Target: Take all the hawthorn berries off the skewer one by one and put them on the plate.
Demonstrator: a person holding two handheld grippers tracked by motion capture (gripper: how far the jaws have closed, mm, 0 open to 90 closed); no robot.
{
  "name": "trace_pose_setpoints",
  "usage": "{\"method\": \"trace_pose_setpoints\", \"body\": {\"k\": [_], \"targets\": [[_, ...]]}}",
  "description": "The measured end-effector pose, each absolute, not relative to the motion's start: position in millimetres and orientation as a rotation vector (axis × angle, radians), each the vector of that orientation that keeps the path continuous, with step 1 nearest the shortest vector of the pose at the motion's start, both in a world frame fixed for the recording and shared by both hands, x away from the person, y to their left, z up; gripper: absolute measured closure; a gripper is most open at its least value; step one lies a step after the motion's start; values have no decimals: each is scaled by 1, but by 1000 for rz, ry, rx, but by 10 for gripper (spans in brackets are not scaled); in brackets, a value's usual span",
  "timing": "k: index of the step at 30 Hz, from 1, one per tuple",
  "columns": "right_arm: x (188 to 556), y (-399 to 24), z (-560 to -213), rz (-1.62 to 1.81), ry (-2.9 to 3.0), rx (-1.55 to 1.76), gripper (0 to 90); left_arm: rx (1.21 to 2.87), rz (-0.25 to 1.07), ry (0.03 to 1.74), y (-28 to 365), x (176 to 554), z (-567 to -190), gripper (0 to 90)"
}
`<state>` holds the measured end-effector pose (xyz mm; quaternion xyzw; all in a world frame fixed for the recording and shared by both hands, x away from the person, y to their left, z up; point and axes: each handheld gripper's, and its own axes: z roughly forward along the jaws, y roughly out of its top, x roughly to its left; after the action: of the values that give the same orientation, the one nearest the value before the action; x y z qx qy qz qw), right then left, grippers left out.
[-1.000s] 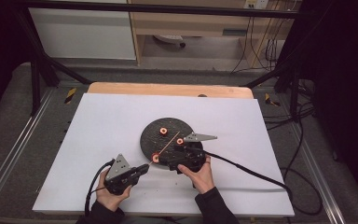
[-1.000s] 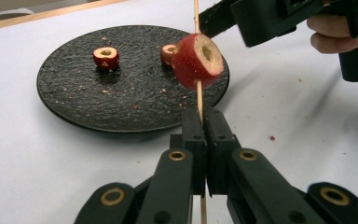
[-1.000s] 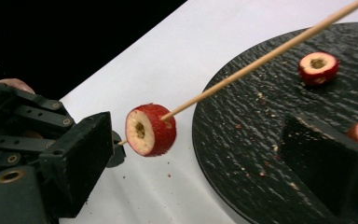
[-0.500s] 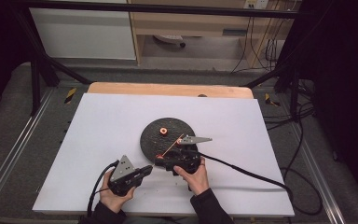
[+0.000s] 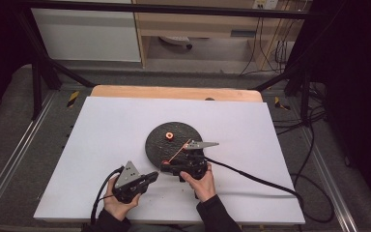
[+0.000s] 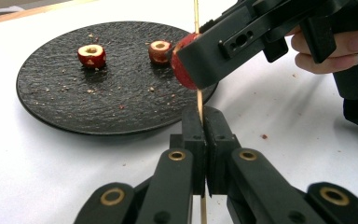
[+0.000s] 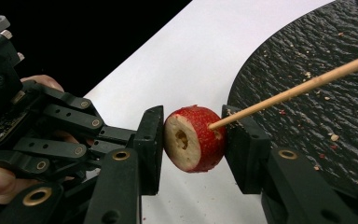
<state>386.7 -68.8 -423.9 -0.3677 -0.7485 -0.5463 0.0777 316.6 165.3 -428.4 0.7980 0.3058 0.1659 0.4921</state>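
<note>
Right gripper [image 7: 193,140] has just been closing its jaws, and they now pinch a cored red fruit piece [image 7: 195,138] between their flat black pads, at the near rim of the black plate [image 5: 174,142]. Its hand [image 5: 200,181] comes in from the table's near edge, wrist low, with the gripper lying nearly level and pointing toward the left gripper [image 6: 204,135]. That one, just off the plate's near-left side, has its jaws pressed together on a thin wooden skewer [image 6: 198,100]; its hand [image 5: 118,205] cups the body from below, with the grey three-cornered plate facing up.

From the closed jaws the skewer, a slim, pale, straight stick, runs up over the plate, and its shaft passes the held fruit piece, touching its red skin in the right gripper view. This piece is round and squat, with glossy speckled red skin, a pale cut face and a small hole through its middle. Two more cored pieces [image 6: 92,55] [image 6: 160,50] of the same kind sit apart on the plate, which is round, flat and dark with a rough slate-like grain, dotted with crumbs. Under the plate lies the smooth white tabletop [image 5: 101,140].
</note>
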Motion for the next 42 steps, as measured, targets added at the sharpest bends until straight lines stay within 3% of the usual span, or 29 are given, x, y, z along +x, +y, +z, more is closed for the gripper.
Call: {"method": "trace_pose_setpoints", "body": {"k": [42], "targets": [[409,-94,-387,-1723,-2268,-1180,615,1889,423,735,174,315,-420,882]]}}
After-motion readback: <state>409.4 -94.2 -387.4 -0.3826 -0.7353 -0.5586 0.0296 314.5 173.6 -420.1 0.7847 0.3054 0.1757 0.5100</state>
